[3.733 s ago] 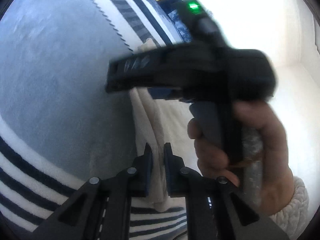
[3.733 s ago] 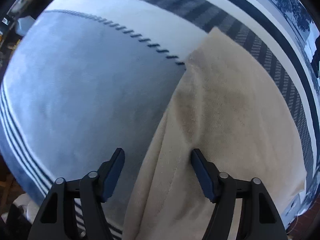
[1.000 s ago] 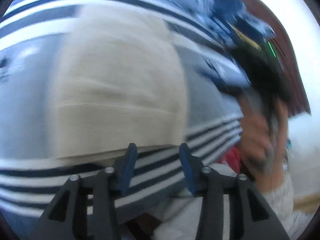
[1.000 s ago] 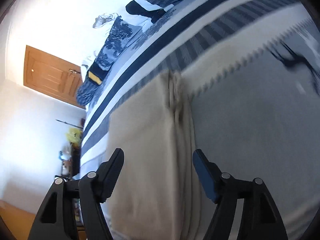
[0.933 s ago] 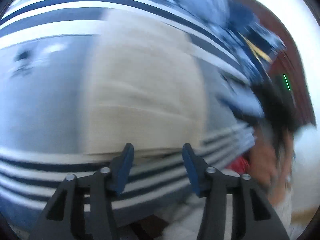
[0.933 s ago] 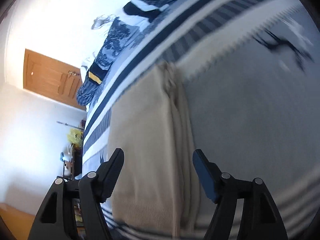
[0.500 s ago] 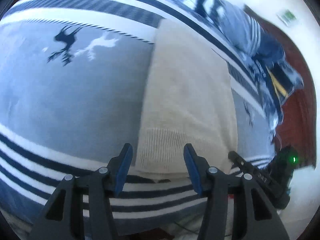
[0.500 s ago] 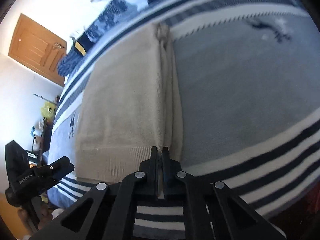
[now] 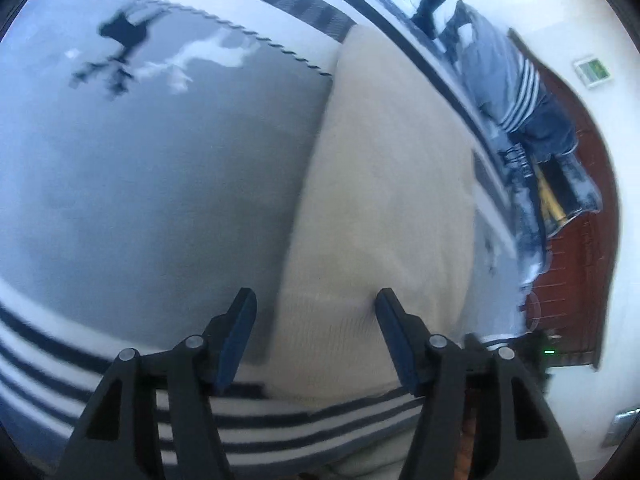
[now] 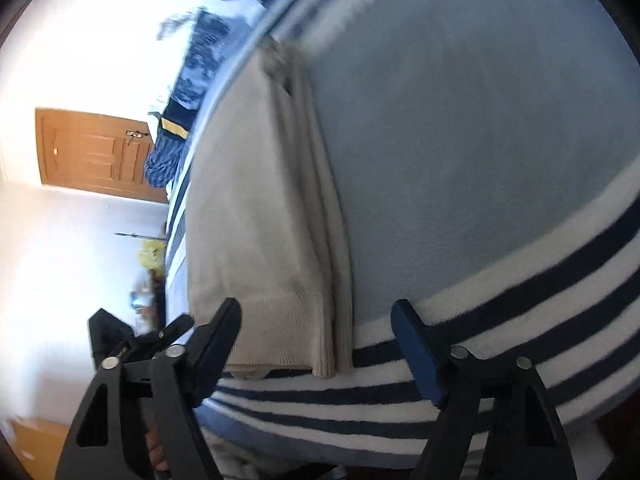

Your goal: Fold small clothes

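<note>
Both views are daylit and bright. In the right wrist view the white wall (image 10: 72, 220) is blown out to glare beside the orange door (image 10: 92, 152). The left wrist view is cooler, with motion blur smearing the deer pattern (image 9: 120, 52) on the blanket (image 9: 140, 184) and the cream garment (image 9: 384, 208). Fisheye distortion bows every stripe, and a dark vignette rings each frame. Shadows are soft and faint.

One cream sweater (image 9: 384, 200) lies folded on one blue-grey blanket (image 9: 152, 184). Two reindeer figures, one dark (image 9: 120, 40) and one white (image 9: 208, 52), show toward eleven o'clock. One wooden door (image 10: 92, 152) stands at nine o'clock.
</note>
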Demonstrator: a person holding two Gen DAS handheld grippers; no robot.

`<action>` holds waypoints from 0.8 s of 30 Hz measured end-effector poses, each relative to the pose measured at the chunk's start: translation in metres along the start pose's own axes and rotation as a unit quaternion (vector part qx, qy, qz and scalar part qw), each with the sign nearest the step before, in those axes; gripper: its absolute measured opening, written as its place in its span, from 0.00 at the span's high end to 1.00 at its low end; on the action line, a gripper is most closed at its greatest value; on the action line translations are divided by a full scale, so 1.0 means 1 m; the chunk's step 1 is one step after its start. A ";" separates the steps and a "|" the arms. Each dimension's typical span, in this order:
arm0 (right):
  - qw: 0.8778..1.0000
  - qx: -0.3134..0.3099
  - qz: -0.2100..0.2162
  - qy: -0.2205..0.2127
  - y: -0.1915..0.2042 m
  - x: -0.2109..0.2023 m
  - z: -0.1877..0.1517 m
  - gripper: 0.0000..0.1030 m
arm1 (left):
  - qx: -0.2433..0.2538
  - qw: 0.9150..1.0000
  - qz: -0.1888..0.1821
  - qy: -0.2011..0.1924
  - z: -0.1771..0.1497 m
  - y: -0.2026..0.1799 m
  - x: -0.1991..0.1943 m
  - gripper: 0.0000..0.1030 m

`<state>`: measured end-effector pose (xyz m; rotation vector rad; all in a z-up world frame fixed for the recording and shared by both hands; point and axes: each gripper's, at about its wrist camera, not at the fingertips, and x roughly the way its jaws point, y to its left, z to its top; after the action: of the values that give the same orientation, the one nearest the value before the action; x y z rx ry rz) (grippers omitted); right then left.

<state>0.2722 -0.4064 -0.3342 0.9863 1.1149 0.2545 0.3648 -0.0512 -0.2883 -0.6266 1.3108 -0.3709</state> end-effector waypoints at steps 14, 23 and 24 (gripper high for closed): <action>0.999 -0.006 -0.021 0.032 0.031 0.020 -0.031 0.90 | 0.012 0.999 -0.041 0.020 -0.013 -0.002 -0.031 0.84; 0.994 -0.056 -0.070 0.063 0.051 0.008 -0.140 0.88 | 0.010 0.999 -0.004 0.032 -0.116 0.052 -0.081 0.81; 0.992 -0.062 -0.089 0.066 0.050 0.010 -0.144 0.85 | 0.011 0.999 0.014 0.033 -0.121 0.057 -0.077 0.79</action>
<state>0.1703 -0.2950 -0.3146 0.7633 1.2844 0.2433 0.2242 0.0120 -0.2790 -0.5817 1.3762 -0.3859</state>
